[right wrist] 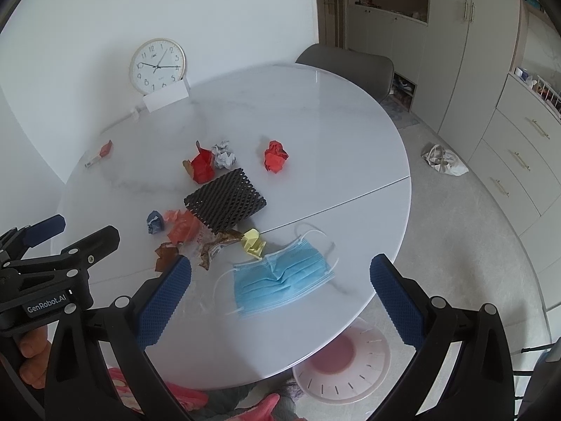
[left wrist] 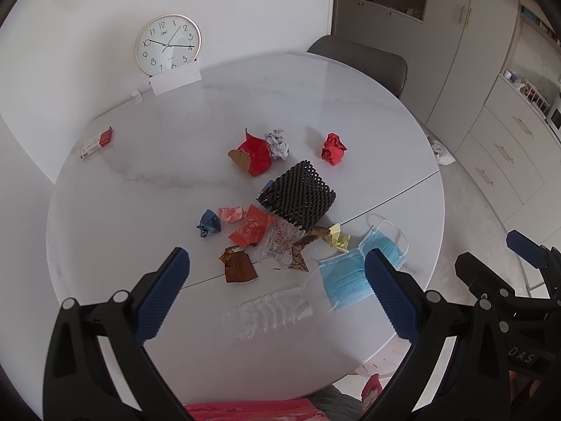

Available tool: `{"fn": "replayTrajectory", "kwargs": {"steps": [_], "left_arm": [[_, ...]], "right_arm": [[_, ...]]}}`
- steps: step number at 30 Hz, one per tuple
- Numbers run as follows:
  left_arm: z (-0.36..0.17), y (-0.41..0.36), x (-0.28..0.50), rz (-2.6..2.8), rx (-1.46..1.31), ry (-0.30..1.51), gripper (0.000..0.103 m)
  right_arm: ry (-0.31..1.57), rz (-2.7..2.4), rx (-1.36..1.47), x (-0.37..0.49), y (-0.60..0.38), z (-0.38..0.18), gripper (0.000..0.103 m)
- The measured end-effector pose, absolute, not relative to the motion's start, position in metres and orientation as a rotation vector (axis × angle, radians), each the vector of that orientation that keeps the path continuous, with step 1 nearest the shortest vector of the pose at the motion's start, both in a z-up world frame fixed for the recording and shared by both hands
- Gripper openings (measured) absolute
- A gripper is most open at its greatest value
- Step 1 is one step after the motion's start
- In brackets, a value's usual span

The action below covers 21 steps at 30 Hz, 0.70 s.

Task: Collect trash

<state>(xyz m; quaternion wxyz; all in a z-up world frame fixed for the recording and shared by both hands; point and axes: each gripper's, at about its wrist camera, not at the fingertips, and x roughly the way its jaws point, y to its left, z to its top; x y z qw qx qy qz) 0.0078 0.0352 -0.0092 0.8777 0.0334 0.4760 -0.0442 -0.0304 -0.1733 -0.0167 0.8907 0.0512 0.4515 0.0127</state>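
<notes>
Trash lies scattered on a round white table [left wrist: 315, 80]; both grippers hang above its near edge, empty.

The blue face mask [right wrist: 280, 279] lies flat at the near right of the table, with a clear crushed plastic bottle [left wrist: 270, 310] just left of it at the near edge. Farther in sits a cluster: a black foam net sleeve [left wrist: 298, 193], a yellow paper wad [left wrist: 338, 236], brown foil wrappers [left wrist: 240, 266], a red and clear printed wrapper [left wrist: 266, 233], a pink wad [left wrist: 231, 214] and a dark blue wad [left wrist: 209, 222]. Beyond these lie a torn red carton [left wrist: 256, 154] touching a grey-white paper ball [left wrist: 277, 144], and a red paper ball [left wrist: 333, 149] apart to the right. The left gripper [left wrist: 277, 294] and the right gripper [right wrist: 280, 298] both have their fingers spread wide, holding nothing. A pale pink bin [right wrist: 342, 365] stands on the floor under the near right rim. A clock [left wrist: 168, 44] leans at the far left, and a small red-and-white box [left wrist: 98, 142] lies at the left.
</notes>
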Motion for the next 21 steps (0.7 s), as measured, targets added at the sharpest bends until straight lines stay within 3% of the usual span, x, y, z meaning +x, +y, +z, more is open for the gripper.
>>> {"fn": "replayTrajectory", "kwargs": {"steps": [21], "left_arm": [[-0.020, 0.039, 0.017, -0.142, 0.087, 0.997, 0.096]], "right_arm": [[0.978, 0.033, 0.104, -0.021, -0.169, -0.033, 0.101]]}}
